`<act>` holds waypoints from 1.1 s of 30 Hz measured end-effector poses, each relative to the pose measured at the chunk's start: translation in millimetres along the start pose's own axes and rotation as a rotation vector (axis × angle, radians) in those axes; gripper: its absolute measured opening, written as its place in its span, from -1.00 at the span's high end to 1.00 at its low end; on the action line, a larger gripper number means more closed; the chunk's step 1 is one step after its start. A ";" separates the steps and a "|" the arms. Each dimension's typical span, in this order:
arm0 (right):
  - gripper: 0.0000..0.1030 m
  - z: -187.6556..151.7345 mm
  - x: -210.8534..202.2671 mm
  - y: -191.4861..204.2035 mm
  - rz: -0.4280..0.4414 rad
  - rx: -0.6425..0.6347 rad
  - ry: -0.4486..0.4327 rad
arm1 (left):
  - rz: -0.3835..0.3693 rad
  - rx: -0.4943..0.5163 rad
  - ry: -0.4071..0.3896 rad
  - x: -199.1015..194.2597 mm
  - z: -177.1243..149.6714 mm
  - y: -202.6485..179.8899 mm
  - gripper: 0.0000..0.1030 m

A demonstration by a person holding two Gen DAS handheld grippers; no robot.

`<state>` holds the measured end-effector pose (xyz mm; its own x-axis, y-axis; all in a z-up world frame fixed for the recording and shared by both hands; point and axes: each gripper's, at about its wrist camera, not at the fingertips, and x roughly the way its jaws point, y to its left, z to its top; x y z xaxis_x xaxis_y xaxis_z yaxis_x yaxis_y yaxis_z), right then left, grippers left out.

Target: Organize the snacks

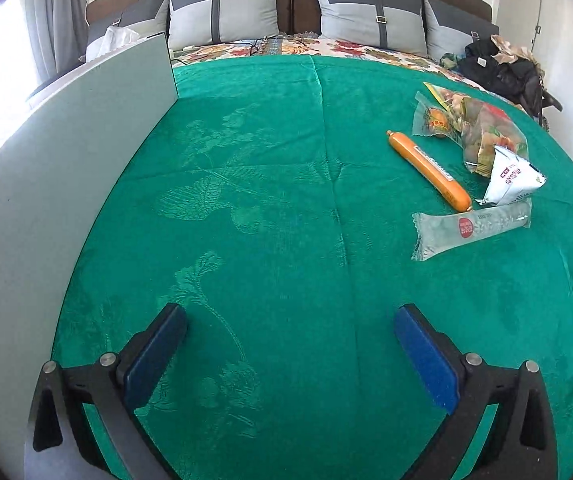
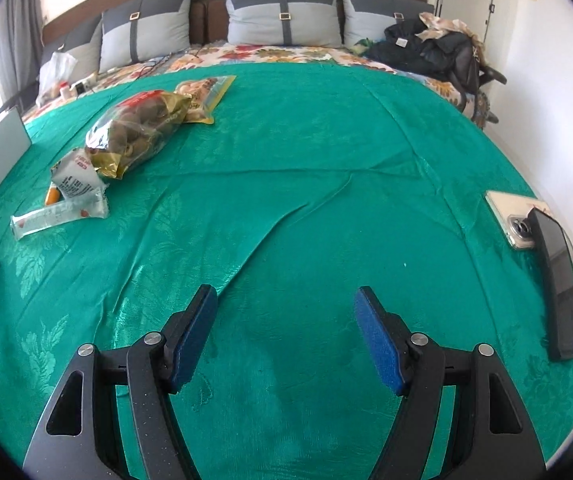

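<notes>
Several snacks lie in a cluster on the green bedspread [image 1: 270, 208]. In the left wrist view they are at the right: an orange sausage [image 1: 428, 170], a long clear packet [image 1: 472, 230], a white pouch [image 1: 512, 178], a clear bag of wrapped snacks [image 1: 486, 132] and a small clear packet [image 1: 432, 120]. In the right wrist view the same cluster is at the upper left: the bag [image 2: 138, 132], the white pouch [image 2: 76, 180], the long packet [image 2: 56, 216] and a yellow-edged packet [image 2: 206, 94]. My left gripper [image 1: 290, 316] and right gripper [image 2: 286, 298] are open, empty and low over bare cloth.
A pale grey box wall [image 1: 66, 168] stands along the left edge of the bed. Two phones [image 2: 512, 216] [image 2: 558, 280] lie at the right edge. Pillows [image 2: 282, 16] line the headboard, and dark clothes [image 2: 426, 48] are piled at the far right.
</notes>
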<state>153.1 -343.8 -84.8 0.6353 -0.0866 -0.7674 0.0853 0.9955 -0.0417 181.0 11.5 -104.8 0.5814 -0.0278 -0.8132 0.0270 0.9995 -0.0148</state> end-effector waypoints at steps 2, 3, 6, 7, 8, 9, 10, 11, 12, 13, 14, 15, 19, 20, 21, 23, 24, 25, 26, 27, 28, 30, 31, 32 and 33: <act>-0.44 4.6 5.4 -3.0 -0.016 0.006 0.004 | 0.002 0.001 0.000 0.0 -0.4 -0.6 -1.00; -0.44 6.9 8.4 -4.7 -0.020 0.011 0.006 | 0.001 0.001 0.000 0.1 -0.3 -0.7 -1.00; -0.44 12.4 15.2 -8.7 -0.015 0.031 0.012 | 0.002 0.001 0.000 0.2 -0.3 -0.8 -1.00; -0.44 14.2 17.4 -9.3 -0.009 0.035 0.014 | 0.002 0.001 0.000 0.2 -0.3 -0.7 -1.00; -0.44 15.4 19.3 -9.7 -0.004 0.038 0.016 | 0.002 0.001 0.000 0.2 -0.3 -0.8 -1.00; -0.44 16.5 21.4 -9.8 -0.002 0.038 0.018 | 0.002 0.001 0.000 0.2 -0.3 -0.8 -1.00; -0.44 16.8 23.3 -9.9 0.000 0.037 0.021 | 0.002 0.001 0.000 0.2 -0.3 -0.8 -1.00; -0.44 16.4 25.1 -10.0 0.003 0.038 0.024 | 0.002 0.001 0.000 0.2 -0.3 -0.8 -1.00; -0.44 16.0 26.2 -10.1 0.006 0.041 0.025 | 0.002 0.001 0.000 0.2 -0.3 -0.8 -1.00; -0.49 15.6 26.5 -10.5 0.008 0.043 0.021 | 0.002 0.001 0.000 0.2 -0.3 -0.7 -1.00; -0.51 15.7 26.7 -10.9 0.009 0.044 0.024 | 0.002 0.000 0.000 0.2 -0.3 -0.8 -1.00; -0.51 15.6 26.7 -11.0 0.011 0.044 0.023 | 0.002 0.001 0.000 0.2 -0.3 -0.8 -1.00; -0.61 15.8 27.5 -11.2 0.021 0.042 0.030 | 0.002 0.000 0.000 0.3 -0.2 -0.8 -1.00; -0.63 15.9 28.2 -10.3 0.022 0.038 0.033 | 0.002 0.000 0.000 0.3 -0.2 -0.9 -1.00; -0.68 15.9 28.6 -9.4 0.023 0.035 0.035 | 0.002 0.000 0.000 0.3 -0.2 -0.9 -1.00; -0.70 16.5 28.8 -9.0 0.025 0.033 0.037 | 0.002 0.000 0.000 0.3 -0.2 -0.9 -1.00; -0.71 16.5 28.8 -8.8 0.024 0.034 0.037 | 0.002 0.000 0.000 0.3 -0.2 -0.9 -1.00; -0.72 16.5 28.8 -8.8 0.023 0.033 0.037 | 0.002 0.000 0.000 0.3 -0.2 -0.9 -1.00; -0.72 16.5 28.8 -8.9 0.024 0.033 0.037 | 0.002 0.000 0.000 0.3 -0.2 -0.9 -1.00; -0.72 16.4 28.8 -8.8 0.024 0.033 0.037 | 0.002 0.000 0.000 0.3 -0.2 -0.9 -1.00; -0.72 16.4 28.7 -8.8 0.024 0.033 0.037 | 0.002 0.000 0.000 0.3 -0.2 -0.9 -1.00; -0.72 16.4 28.7 -8.8 0.024 0.033 0.037 | 0.002 0.000 0.000 0.3 -0.2 -0.9 -1.00; -0.73 16.4 28.7 -8.8 0.024 0.033 0.037 | 0.002 0.000 0.000 0.4 -0.2 -1.0 -1.00; -0.73 16.3 28.7 -8.8 0.024 0.034 0.037 | 0.002 0.000 0.000 0.4 -0.2 -0.9 -1.00; -0.73 16.4 28.6 -8.8 0.024 0.033 0.037 | 0.002 0.000 0.000 0.4 -0.2 -1.0 -1.00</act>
<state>183.1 -355.7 -95.9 0.6086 -0.0610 -0.7912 0.0966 0.9953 -0.0024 181.0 10.5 -105.2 0.5811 -0.0257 -0.8134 0.0258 0.9996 -0.0132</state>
